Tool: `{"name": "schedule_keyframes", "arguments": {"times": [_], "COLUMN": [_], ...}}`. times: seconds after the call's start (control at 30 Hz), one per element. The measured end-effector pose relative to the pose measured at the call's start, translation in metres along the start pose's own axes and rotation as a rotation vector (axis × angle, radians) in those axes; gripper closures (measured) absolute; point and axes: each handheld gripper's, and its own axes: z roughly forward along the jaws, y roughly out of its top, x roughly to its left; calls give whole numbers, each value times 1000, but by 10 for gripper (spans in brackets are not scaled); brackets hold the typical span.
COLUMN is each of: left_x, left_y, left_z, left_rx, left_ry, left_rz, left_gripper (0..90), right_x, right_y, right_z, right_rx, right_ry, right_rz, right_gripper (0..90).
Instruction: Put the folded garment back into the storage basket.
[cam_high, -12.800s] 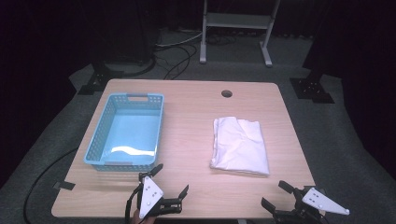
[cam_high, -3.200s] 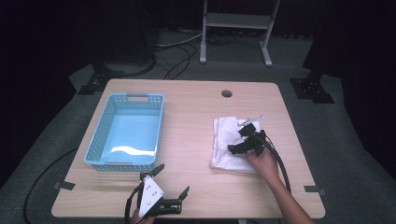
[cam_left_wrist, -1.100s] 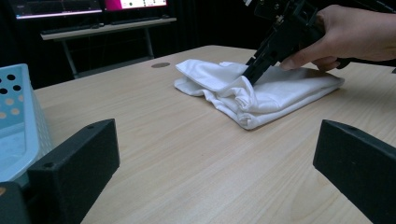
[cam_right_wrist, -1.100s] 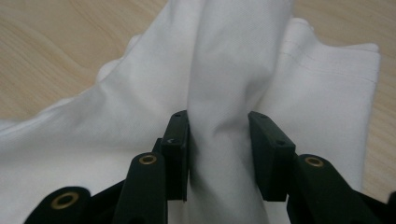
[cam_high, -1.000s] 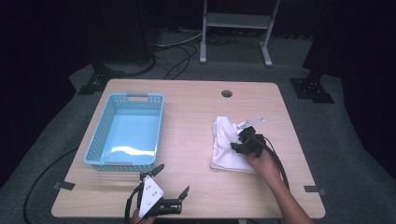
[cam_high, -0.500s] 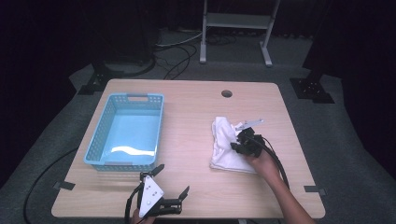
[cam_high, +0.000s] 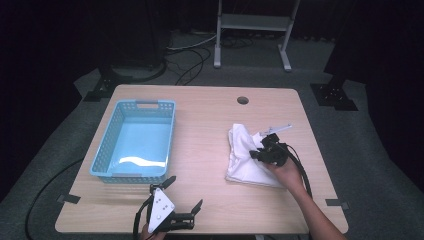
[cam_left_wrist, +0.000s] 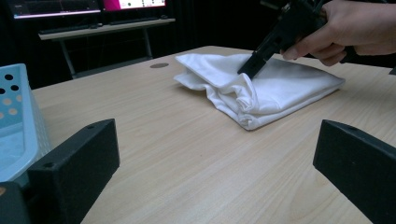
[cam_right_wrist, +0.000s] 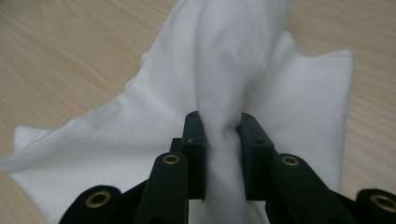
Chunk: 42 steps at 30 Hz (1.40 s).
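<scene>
Right gripper pinches the white folded cloth (cam_high: 247, 157) on the light wooden table (cam_high: 205, 125).

The right gripper (cam_right_wrist: 223, 140) grabs just one bunched fold, so I think the cloth could slip out or fall open. The light blue plastic basket (cam_high: 134, 140) looks empty. The left gripper (cam_high: 170, 207) is spread wide, holding nothing.
</scene>
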Motion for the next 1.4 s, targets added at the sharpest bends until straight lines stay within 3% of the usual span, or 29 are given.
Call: {"name": "schedule_keyframes", "arguments": {"times": [0.13, 0.4, 0.7, 1.1, 1.4], "left_x": [0, 0, 0, 0, 1], "left_y": [0, 0, 0, 0, 0], "left_z": [0, 0, 1, 1, 0], "left_rx": [3, 7, 8, 10, 7], "left_ry": [-1, -3, -5, -5, -4], "left_rz": [-2, 1, 2, 4, -2], "left_gripper": [0, 0, 0, 1, 0], "right_x": [-1, 3, 7, 24, 31], "right_y": [5, 23, 36, 64, 71], "right_z": [-12, -45, -60, -76, -80], "right_rx": [-23, -122, -178, -237, -273], "right_ry": [6, 31, 106, 135, 152], "right_rz": [7, 39, 94, 94, 110], "right_gripper": [759, 758, 757, 756, 756]}}
